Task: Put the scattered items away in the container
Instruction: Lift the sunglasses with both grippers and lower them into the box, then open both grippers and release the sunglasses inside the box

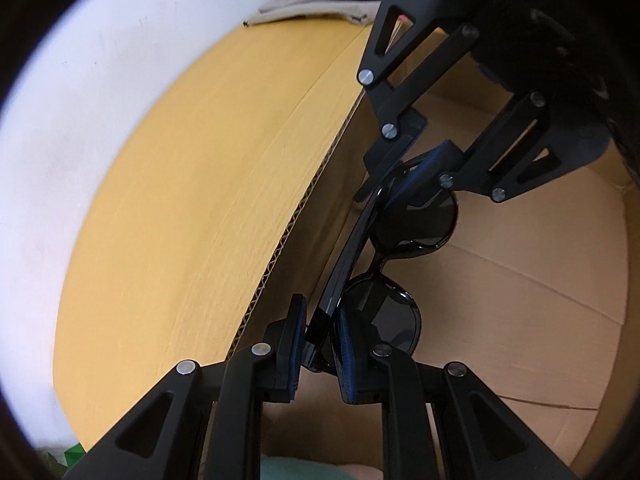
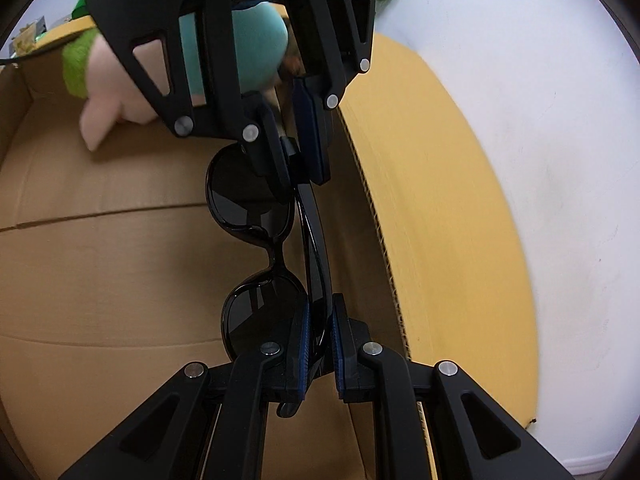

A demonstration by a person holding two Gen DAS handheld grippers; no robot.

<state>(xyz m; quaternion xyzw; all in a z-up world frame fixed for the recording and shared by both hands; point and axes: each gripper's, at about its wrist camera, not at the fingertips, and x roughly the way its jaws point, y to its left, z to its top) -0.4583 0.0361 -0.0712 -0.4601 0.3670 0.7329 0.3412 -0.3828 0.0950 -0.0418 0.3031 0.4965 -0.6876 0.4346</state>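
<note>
Black folded sunglasses [image 1: 394, 312] hang inside an open cardboard box [image 1: 520, 280], held at both ends. My left gripper [image 1: 320, 344] is shut on one end of the frame. My right gripper [image 1: 404, 164] faces it from above and is shut on the other end. In the right wrist view the sunglasses [image 2: 256, 208] run between my right gripper [image 2: 319, 344] at the bottom and my left gripper [image 2: 298, 136] at the top, above the box floor [image 2: 100, 280].
A yellow box flap [image 1: 200, 200] folds outward beside a white wall [image 1: 80, 120]. A plush toy in pink, green and teal [image 2: 104, 92] lies in the box's far corner. Beige cloth [image 1: 320, 0] lies beyond the box.
</note>
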